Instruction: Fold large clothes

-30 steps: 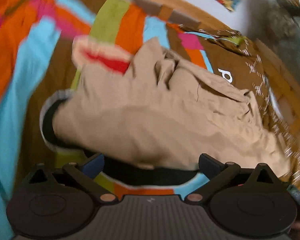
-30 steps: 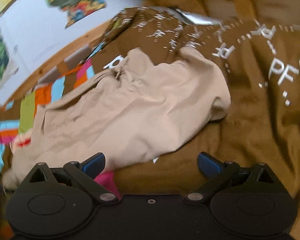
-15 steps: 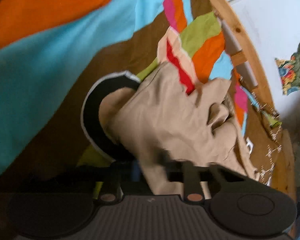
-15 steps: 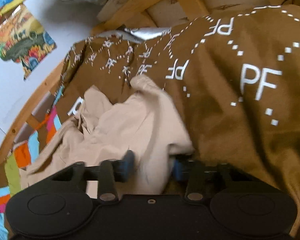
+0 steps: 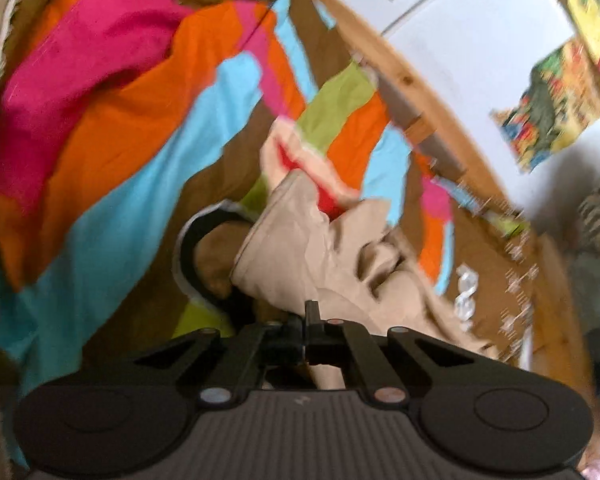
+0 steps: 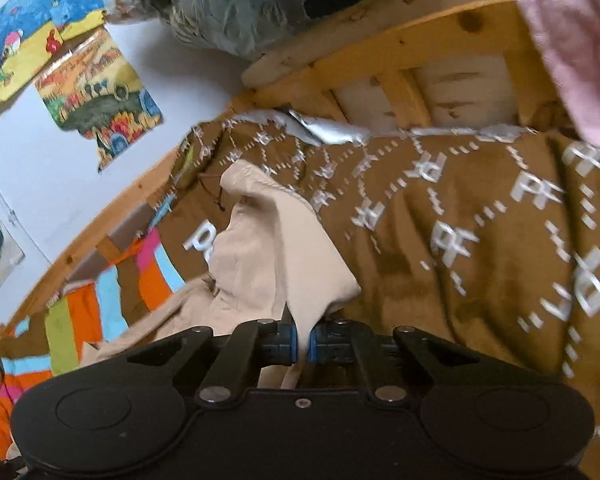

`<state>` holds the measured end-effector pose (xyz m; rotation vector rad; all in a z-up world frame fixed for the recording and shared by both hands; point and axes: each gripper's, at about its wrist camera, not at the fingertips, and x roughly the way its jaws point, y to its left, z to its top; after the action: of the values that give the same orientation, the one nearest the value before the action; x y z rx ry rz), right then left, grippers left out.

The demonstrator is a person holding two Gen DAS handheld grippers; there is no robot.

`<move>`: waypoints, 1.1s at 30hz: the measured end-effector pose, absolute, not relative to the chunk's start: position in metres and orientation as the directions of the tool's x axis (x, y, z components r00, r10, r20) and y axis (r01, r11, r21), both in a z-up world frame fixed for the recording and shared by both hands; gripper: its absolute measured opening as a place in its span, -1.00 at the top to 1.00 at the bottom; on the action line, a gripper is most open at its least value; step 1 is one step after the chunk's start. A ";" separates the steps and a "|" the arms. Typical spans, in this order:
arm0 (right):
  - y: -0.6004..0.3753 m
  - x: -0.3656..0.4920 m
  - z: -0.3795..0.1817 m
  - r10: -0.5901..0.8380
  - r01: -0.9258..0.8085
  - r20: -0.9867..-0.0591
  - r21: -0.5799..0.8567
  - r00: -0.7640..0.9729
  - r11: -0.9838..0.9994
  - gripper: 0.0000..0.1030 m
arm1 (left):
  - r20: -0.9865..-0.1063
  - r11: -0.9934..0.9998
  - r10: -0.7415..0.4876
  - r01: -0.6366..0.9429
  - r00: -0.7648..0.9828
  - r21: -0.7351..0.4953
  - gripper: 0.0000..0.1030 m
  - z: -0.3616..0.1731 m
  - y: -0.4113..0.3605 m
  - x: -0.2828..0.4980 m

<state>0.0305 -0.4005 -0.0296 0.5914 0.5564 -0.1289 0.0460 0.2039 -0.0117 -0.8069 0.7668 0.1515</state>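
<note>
Beige garment [image 5: 320, 264] lying crumpled on the bed, partly over a striped cover [image 5: 112, 128] in pink, orange, blue and green, partly over a brown blanket [image 6: 460, 240] printed with white letters. Left gripper [image 5: 306, 334] clamped right down on a fold of that garment, fingers [image 5: 284, 340] squeezed together with only cloth between them, and more beige fabric poking out underneath near the gripper body. Same story on the right: right gripper [image 6: 303, 342] pinched shut on another edge of the garment, blue pads [image 6: 290, 342] nearly touching with a thin bit of cloth caught in the gap. From the right wrist view, garment rising up from the grip in a loose hump, draped toward the wooden rail [image 6: 100, 220] and the far side of the blanket. From the left wrist view, fabric bunched in wrinkles just ahead of the fingers, sitting beside a dark round patch with a white rim [image 5: 188, 240] on the cover. Pretty blurry on the left side, so hard to tell which part of the garment is which. White wall [image 6: 40, 160] behind the bed with colourful pictures [image 6: 100, 108] stuck on it, plus wooden slats [image 6: 400, 92] at the head end and something pink [image 6: 572, 40] in the top right corner.
</note>
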 end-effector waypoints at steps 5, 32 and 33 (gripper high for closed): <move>-0.393 0.022 -0.061 -0.016 0.337 -0.613 0.412 0.790 0.847 0.65 | -0.738 0.695 -0.159 -0.457 0.656 -0.555 0.91 -0.033 0.202 0.057; -0.170 0.234 -0.098 0.103 -0.342 -0.571 -0.329 0.814 0.880 -0.17 | -0.766 0.718 -0.145 -0.466 0.626 -0.516 -0.26 -0.069 0.183 0.067; -0.168 0.234 -0.102 0.097 -0.338 -0.559 -0.347 0.823 0.875 -0.17 | -0.767 0.718 -0.142 -0.468 0.626 -0.515 -0.26 -0.069 0.183 0.068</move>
<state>0.2341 -0.1677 -0.1017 -0.4533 0.5595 0.2400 0.0675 0.1830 -0.0691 -0.7693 0.8947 0.2102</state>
